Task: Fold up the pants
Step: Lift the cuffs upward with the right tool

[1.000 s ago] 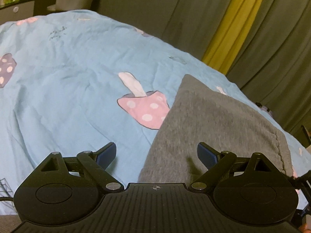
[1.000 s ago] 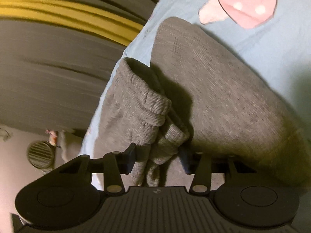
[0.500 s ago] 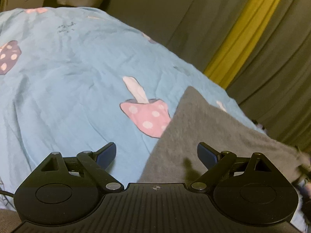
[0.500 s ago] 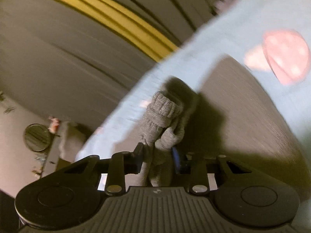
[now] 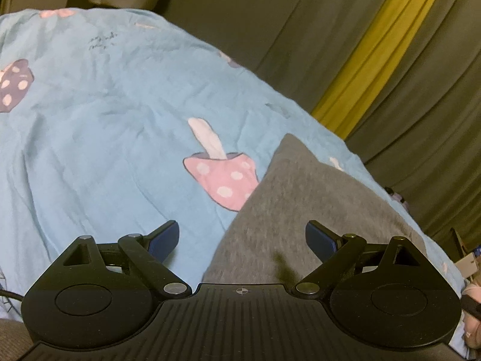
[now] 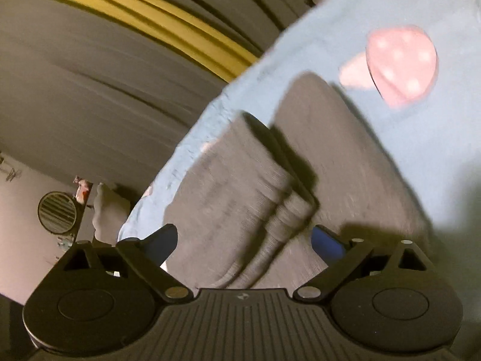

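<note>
Grey pants (image 5: 303, 210) are laid folded on a blue bedspread (image 5: 105, 126), with both grippers released above them.

The pants are seen near the bed's right edge, beside the grey curtains (image 5: 270, 24) with a yellow strip (image 5: 381, 48); one corner of the fabric overlaps a pink mushroom print (image 5: 224, 177). The left gripper (image 5: 242, 237) is held with its jaws spread wide, nothing between them, over the pants' left edge. The right gripper (image 6: 245, 237) is likewise spread, with the ribbed cuffs (image 6: 285, 210) lying between its blue pads (image 6: 162, 240) but not pinched. The bedspread is wrinkled and printed with mushrooms. A round fan (image 6: 57, 212) is visible against a pale wall in the right wrist view, which is blurred.
</note>
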